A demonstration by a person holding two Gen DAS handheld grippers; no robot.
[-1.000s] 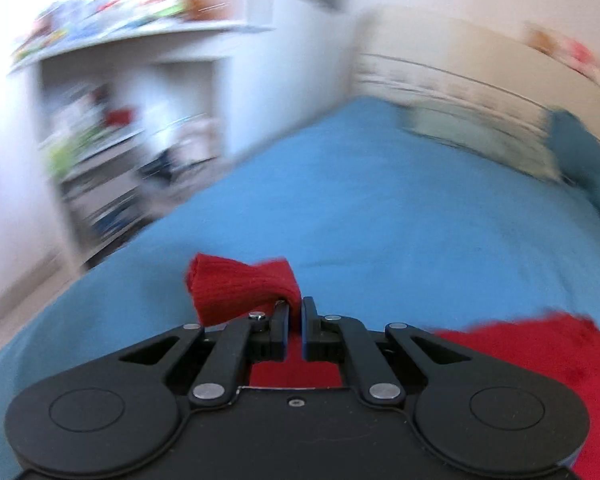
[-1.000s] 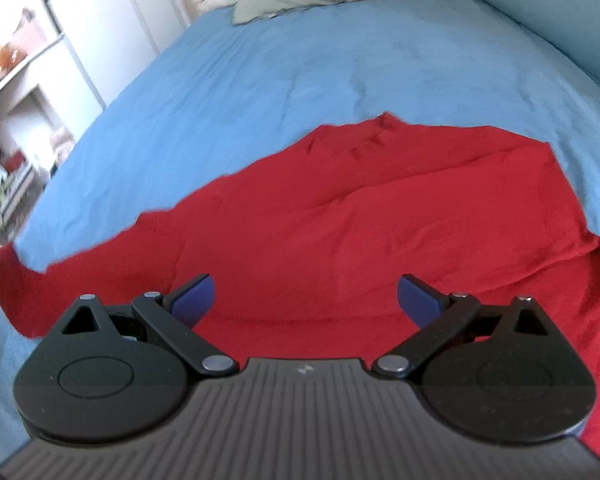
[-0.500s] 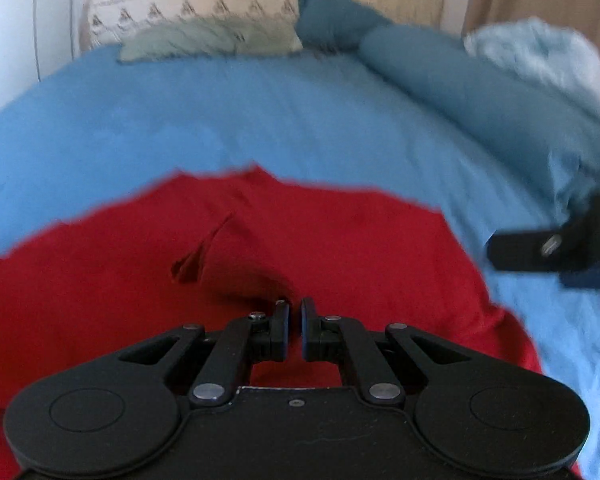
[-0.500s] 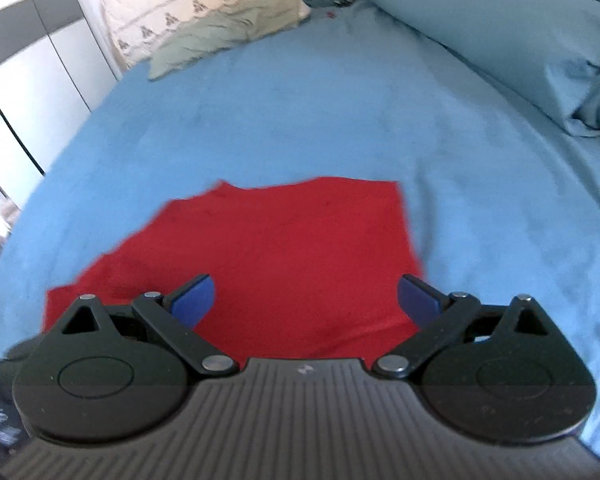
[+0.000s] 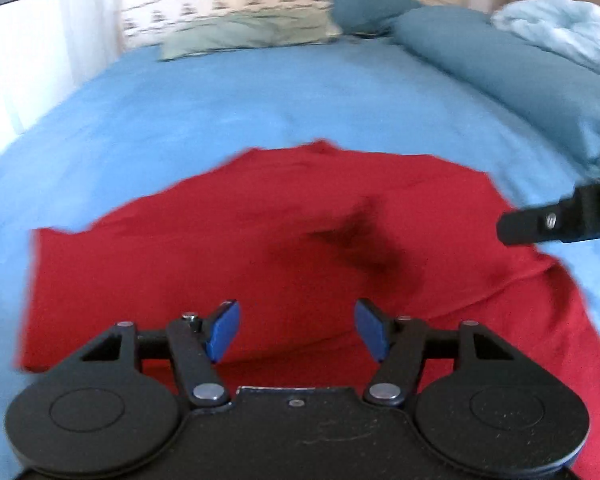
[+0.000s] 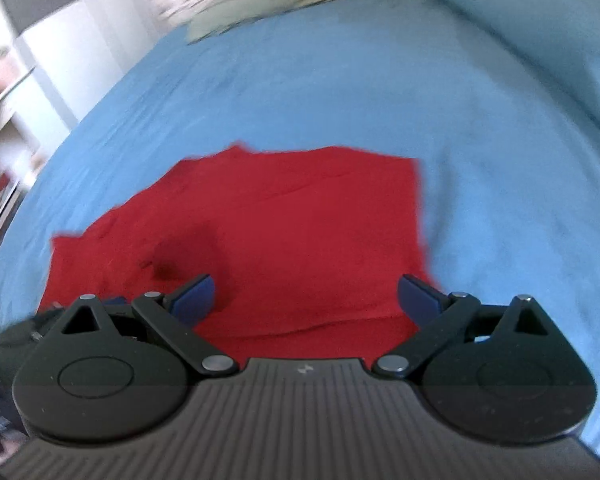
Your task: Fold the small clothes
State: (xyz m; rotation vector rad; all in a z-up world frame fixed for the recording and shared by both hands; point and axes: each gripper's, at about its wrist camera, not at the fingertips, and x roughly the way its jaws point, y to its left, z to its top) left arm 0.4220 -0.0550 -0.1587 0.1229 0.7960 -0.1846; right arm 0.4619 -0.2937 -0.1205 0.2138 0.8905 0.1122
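Note:
A red garment [image 5: 284, 240] lies on the blue bedsheet [image 5: 228, 108], with one part folded over its middle and a dark crease right of centre. My left gripper [image 5: 296, 330] is open and empty, just above the garment's near edge. My right gripper [image 6: 305, 300] is open and empty, over the near edge of the same garment [image 6: 300, 220]. One finger of the right gripper shows at the right edge of the left wrist view [image 5: 556, 222].
Pillows [image 5: 244, 34] and a rolled teal duvet [image 5: 512, 72] lie at the head and right side of the bed. A white wardrobe [image 6: 64, 36] and shelves [image 6: 0, 92] stand to the left of the bed.
My left gripper carried a pinched sleeve across the garment, then opened and let it go. The folded part now lies on the garment. My right gripper stayed open and shifted slightly.

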